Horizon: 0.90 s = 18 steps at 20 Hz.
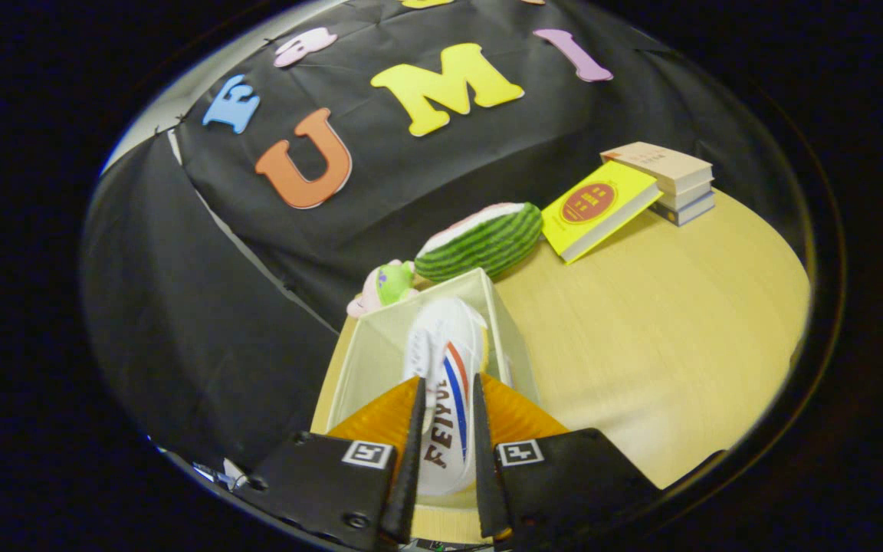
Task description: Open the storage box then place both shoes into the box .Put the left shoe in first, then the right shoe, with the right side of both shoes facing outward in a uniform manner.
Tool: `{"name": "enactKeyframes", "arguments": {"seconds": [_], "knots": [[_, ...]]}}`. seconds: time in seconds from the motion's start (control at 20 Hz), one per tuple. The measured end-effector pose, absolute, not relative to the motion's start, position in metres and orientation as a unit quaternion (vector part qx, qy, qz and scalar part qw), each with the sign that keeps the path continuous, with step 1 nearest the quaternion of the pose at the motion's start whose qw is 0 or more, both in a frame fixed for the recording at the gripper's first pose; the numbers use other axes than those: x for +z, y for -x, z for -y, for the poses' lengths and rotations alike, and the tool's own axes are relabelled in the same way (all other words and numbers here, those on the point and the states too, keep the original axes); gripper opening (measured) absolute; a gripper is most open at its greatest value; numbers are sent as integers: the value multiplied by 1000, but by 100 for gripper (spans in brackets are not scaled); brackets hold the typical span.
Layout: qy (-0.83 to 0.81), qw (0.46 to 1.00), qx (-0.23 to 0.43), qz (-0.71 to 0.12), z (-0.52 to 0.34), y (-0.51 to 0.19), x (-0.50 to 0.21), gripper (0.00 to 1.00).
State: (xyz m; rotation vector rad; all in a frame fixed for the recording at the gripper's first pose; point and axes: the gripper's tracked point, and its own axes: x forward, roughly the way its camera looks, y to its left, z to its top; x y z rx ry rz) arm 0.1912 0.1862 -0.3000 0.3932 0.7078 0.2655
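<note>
Shoe (448,360) number one, white with a red and blue stripe, sits pinched between the two fingers of the gripper (446,452), which are closed tight on its sides. Its toe pokes forward into the open storage box (504,322), a see-through box on the wooden table (664,337). The shoe looks light and a bit soft, so its cloth may squash; the firm middle, near the sole, seems the best place to hold. One shoe and one box can be seen. Just behind the box lie one watermelon toy (487,239) and one small green and pink toy (385,287). Farther off rest one yellow book (599,207) and a stack of three books (671,180).
</note>
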Motion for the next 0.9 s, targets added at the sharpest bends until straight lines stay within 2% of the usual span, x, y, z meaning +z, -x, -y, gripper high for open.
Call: {"name": "enactKeyframes", "arguments": {"seconds": [0.05,0.15,0.55,0.9], "knots": [[-180,917,147,-324,-193,-192,-297,58],[-126,937,118,-303,-168,-188,-286,100],[-31,979,70,-186,-127,-182,-225,100],[-19,992,74,-101,-114,-149,-149,100]]}}
